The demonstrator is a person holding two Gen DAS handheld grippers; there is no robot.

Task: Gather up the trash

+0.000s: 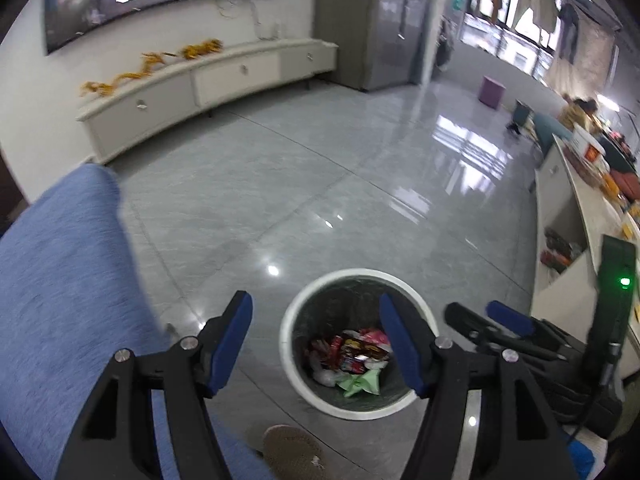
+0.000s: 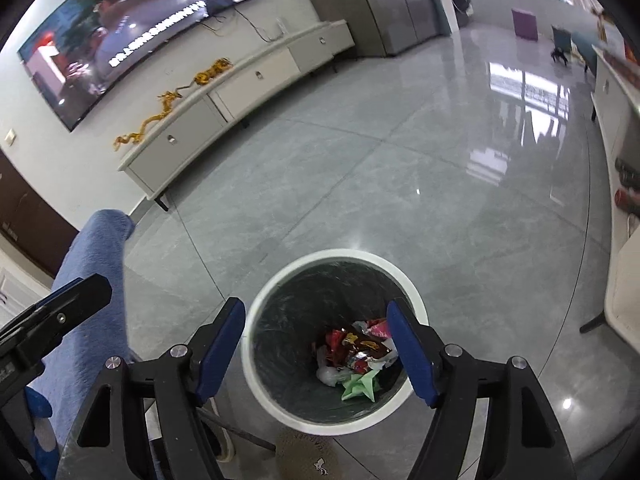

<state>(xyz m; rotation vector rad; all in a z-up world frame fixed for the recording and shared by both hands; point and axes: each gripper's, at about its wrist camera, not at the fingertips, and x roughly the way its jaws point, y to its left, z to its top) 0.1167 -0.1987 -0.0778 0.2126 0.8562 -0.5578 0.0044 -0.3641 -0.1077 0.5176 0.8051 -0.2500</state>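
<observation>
White-rimmed trash bin (image 2: 256,320) on grey tile floor (image 1: 320,184) is the reference. Both grippers are angled steeply down at it from above the near side. Left gripper (image 1: 316,320): blue pads apart, nothing between them; in the left wrist view the bin mouth sits in the gap, offset toward the right finger, which overlaps the bin's rim. Right gripper (image 2: 316,326): pads apart too, empty, bin opening framed between the fingers, right finger crossing the rim. In the left wrist view the right gripper shows just right of the bin, with a green LED (image 1: 624,281) lit on its body. In the right wrist view a black part of the left gripper shows well left of the bin, over the blue fabric (image 2: 92,264). Trash (image 2: 360,354) is at the bottom of the bin: red and brown snack wrappers, a white crumple, a green paper piece (image 1: 360,384). Dark liner inside the bin wall. Brown slipper (image 1: 292,452) on the floor just below the bin's near rim. White TV cabinet (image 2: 248,80) stands well beyond the bin against the wall.
</observation>
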